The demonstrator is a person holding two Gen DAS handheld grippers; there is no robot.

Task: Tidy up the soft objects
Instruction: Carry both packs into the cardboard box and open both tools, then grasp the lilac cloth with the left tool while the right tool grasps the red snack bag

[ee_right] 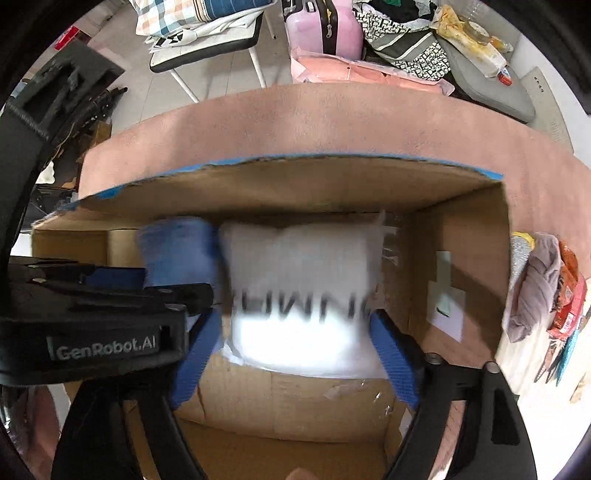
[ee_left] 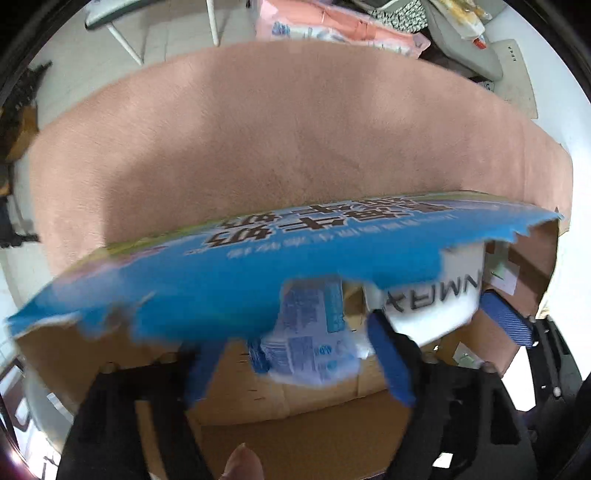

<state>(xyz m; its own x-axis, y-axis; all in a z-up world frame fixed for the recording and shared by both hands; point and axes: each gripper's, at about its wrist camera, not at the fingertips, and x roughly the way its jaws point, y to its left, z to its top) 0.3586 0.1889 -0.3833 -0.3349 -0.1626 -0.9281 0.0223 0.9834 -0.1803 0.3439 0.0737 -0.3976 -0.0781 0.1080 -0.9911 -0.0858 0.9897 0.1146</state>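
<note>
An open cardboard box [ee_right: 461, 236] with a blue printed outside [ee_left: 229, 280] stands on a pink cloth. My right gripper [ee_right: 295, 332] is shut on a white soft pack with black letters [ee_right: 299, 280] and holds it inside the box. The same pack [ee_left: 428, 295] shows in the left wrist view. My left gripper [ee_left: 291, 354] is shut on a blue and white printed soft pack [ee_left: 314, 332], low inside the box beside the white pack. In the right wrist view the left gripper's body [ee_right: 99, 321] sits just left of the white pack.
The pink cloth [ee_left: 295, 122] covers the table. Crumpled cloths and an orange packet [ee_right: 546, 288] lie right of the box. Behind the table are a white chair [ee_right: 207, 48], a pink suitcase [ee_right: 321, 26] and piled bags and a grey cushion [ee_right: 487, 77].
</note>
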